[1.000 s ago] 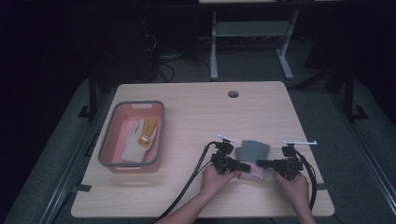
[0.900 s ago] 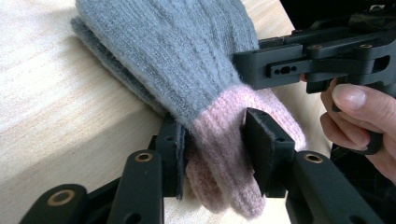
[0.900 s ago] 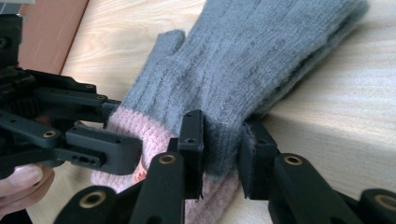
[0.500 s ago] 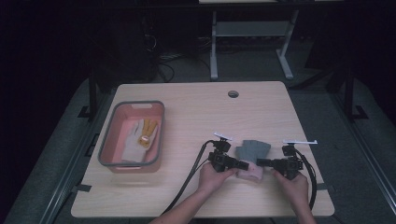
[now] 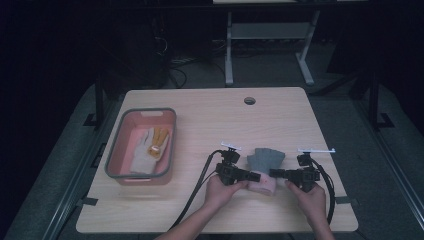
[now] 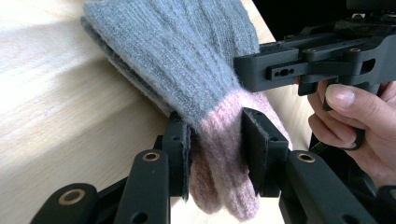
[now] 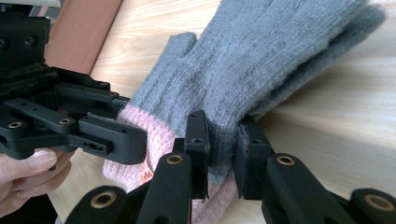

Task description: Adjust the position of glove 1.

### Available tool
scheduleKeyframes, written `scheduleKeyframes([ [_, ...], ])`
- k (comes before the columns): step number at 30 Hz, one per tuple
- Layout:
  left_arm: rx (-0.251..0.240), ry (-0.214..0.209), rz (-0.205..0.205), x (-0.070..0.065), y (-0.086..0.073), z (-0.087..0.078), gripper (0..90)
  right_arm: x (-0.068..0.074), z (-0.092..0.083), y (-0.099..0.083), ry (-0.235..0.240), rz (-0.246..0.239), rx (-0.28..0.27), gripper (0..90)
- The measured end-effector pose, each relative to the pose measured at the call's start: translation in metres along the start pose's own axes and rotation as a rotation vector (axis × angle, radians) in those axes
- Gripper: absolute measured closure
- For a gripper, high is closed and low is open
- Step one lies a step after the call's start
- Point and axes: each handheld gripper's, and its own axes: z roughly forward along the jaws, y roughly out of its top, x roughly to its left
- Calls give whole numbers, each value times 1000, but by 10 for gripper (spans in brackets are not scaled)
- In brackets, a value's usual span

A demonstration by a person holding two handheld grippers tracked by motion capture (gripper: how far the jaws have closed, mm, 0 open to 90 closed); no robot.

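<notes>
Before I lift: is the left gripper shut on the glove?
Shut on it: left gripper pads press the glove's pink cuff from both sides.

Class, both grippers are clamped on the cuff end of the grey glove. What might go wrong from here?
1. The left gripper and right gripper pinch only the cuff of the glove, so the knit may stretch or slip out.
2. The grippers sit close together and may collide.

Both grippers crowd the knit glove (image 5: pixel 265 165) at the near middle of the tabletop (image 5: pixel 280 120), leaving almost no gap between them. To the left, a pink bin (image 5: pixel 114 165) blocks the way. The far half and right edge of the tabletop offer open passage.
</notes>
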Motion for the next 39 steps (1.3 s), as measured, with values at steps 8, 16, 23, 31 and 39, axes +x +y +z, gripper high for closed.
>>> scheduleKeyframes([
  [8, -17, -2, 14, -3, -2, -15, 643, 13, 0, 4, 19, -33, -1, 774],
  [16, -25, -4, 20, -3, -1, -25, 644, 21, 1, 8, 26, -63, 2, 774],
  [23, -32, -2, 29, -3, 1, -35, 644, 28, 2, 14, 38, -63, 5, 774],
  [31, -51, -1, 18, -2, 2, -51, 646, 43, 6, 25, 37, -85, 20, 774],
  [39, -72, 16, 26, -4, 7, -70, 647, 58, 9, 36, 50, -109, 15, 775],
])
